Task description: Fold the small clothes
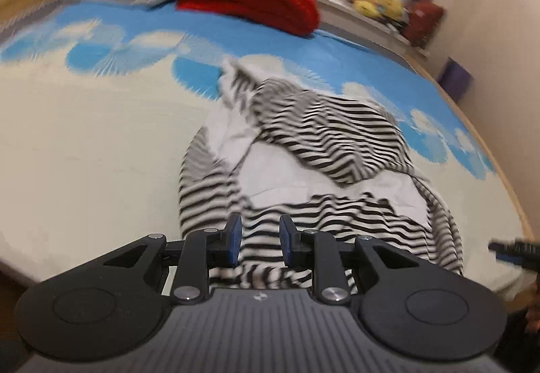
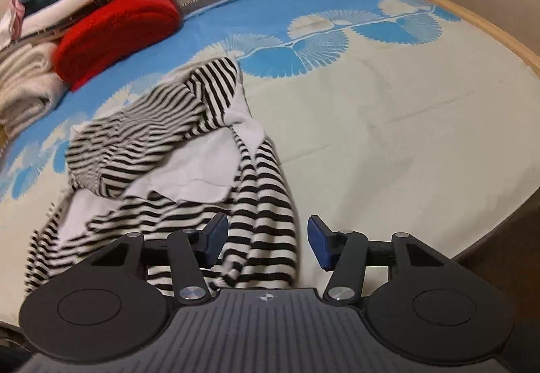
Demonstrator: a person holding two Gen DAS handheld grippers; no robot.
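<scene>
The left claw (image 1: pixel 259 239) hangs over the near hem of the striped garment (image 1: pixel 324 150) with its blue pads (image 1: pixel 234 238) apart and cloth showing through the gap; the pads do not press the fabric, so it reads as released, though narrowly spread. The right claw (image 2: pixel 266 243) is spread wider, its left pad over the garment's right hem and its right pad over bare bedsheet (image 2: pixel 422 123); it too grips nothing.

The striped garment (image 2: pixel 189 150) lies crumpled on the bed, near its front edge, with pale inner lining turned out in the middle and a sleeve or flap thrown across the top. Judging from this, the step in hand is the first grasp: both claws stand at the near hem, ready to pinch it. The next move likely calls for closing on the two hem corners and drawing the cloth flat before any fold.

The bed's near edge runs just below the claws, so the hem has little room to be pulled toward the person. To the right the sheet lies open up to the wooden bed rim (image 2: pixel 499 35). At the far left a red folded blanket (image 2: pixel 118 35) and a pile of pale bedding (image 2: pixel 27 86) sit well apart from the garment.
</scene>
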